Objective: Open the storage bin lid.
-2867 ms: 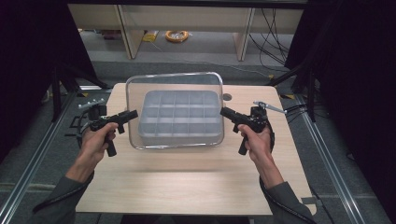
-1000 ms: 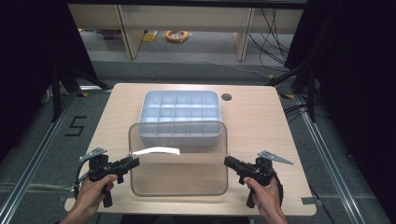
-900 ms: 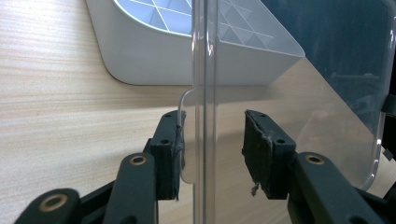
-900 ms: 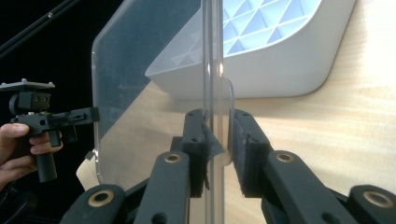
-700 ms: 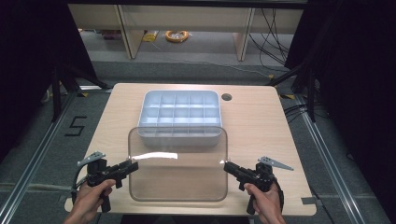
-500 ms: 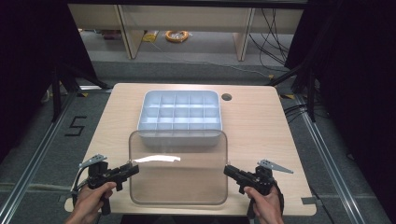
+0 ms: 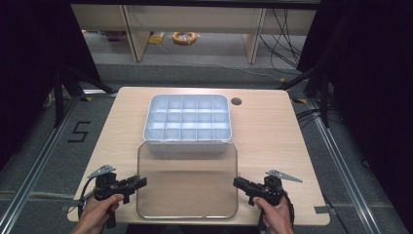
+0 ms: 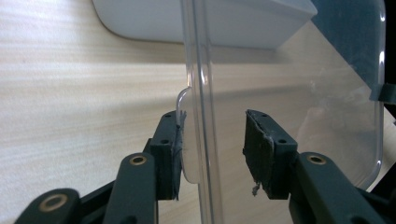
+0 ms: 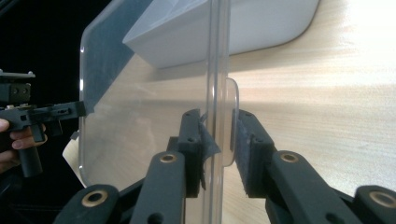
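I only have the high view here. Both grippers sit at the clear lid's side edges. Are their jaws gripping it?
Observer: The left gripper view shows the left gripper with the clear lid edge between its jaws, but one pad stands apart from the rim.
Operator: And the right?
Observer: The right gripper has just been opening its jaws. The lid's small tab sits between them with little room on either side. I cannot tell whether they press on it.
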The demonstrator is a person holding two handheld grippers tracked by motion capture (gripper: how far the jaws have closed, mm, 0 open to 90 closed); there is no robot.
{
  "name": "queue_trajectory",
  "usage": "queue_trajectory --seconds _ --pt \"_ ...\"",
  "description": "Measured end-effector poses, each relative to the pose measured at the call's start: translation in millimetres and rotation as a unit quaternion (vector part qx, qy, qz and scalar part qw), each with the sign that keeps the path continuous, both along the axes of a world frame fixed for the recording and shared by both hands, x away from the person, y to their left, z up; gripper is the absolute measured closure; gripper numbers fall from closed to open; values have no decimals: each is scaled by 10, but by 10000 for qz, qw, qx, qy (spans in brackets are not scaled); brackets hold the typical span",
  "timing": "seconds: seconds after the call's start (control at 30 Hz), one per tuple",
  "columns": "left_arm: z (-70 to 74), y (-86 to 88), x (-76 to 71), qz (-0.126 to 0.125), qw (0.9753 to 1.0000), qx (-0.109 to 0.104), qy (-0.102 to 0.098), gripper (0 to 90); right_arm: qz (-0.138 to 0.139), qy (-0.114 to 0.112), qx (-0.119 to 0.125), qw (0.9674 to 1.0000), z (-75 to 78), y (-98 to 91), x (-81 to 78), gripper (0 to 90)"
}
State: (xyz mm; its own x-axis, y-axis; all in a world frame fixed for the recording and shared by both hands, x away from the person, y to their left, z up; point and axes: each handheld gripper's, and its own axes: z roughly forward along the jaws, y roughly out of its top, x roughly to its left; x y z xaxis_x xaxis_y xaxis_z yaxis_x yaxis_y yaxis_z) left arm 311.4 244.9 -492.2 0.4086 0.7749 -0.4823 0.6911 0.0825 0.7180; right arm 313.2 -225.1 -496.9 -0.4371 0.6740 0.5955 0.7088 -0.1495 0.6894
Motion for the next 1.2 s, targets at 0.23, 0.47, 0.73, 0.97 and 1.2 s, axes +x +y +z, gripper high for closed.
queue_trajectory --seconds 0.23,0.47,0.73,0.97,1.2 --pt "-67 -1 51 -56 9999 5 144 561 54 77 -125 9999 -75 -4 53 719" --pt "-141 1 110 -72 9994 0 329 551 40 330 -144 9993 -117 16 87 701" --pt "-167 -2 125 -43 9992 87 393 543 33 387 -298 9988 -159 43 126 682" --pt "-191 -15 148 -64 9988 172 457 529 62 318 -455 9984 -198 33 152 674" --pt "-218 -21 171 -142 9981 326 513 510 51 311 -532 9981 -203 40 163 669"
